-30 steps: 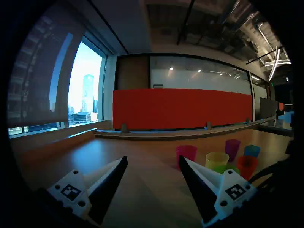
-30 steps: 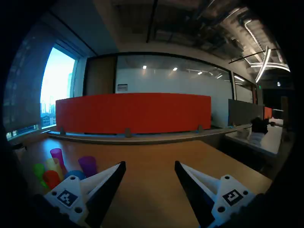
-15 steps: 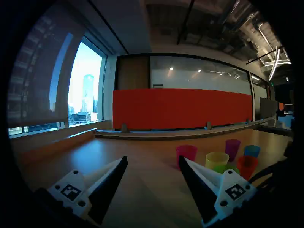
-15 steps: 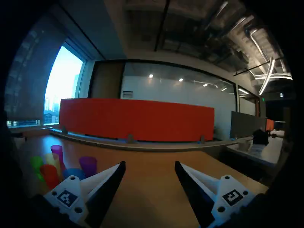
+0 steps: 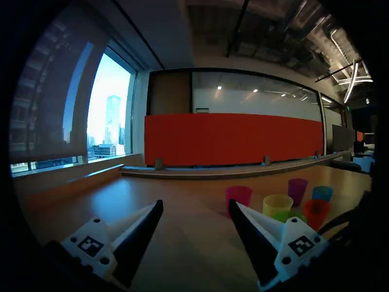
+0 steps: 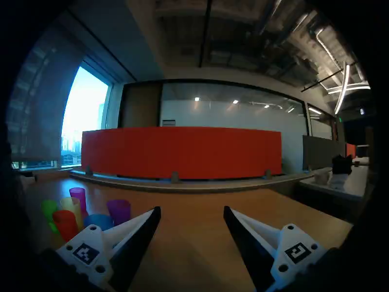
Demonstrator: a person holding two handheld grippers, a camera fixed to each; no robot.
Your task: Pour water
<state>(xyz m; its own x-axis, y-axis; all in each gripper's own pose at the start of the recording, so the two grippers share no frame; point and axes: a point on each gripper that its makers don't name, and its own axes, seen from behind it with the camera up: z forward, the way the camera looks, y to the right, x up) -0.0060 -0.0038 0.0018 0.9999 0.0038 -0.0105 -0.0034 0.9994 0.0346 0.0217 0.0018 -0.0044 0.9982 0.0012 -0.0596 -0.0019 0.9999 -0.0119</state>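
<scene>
Wooden table [image 5: 194,248]; 6 coloured cups [image 5: 277,204] clustered upright on it

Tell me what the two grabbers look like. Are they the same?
Yes, they look alike. The left gripper has two pointed, wedge-shaped fingers, white on the outside and black on the inner faces. Each finger carries a square black-and-white marker near its base. The right gripper has the same white-and-black fingers and the same kind of marker.

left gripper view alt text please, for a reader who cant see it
The left gripper, open and empty, points across a wooden table with a cluster of coloured cups at the right. A red partition and a bright window lie behind.
</scene>
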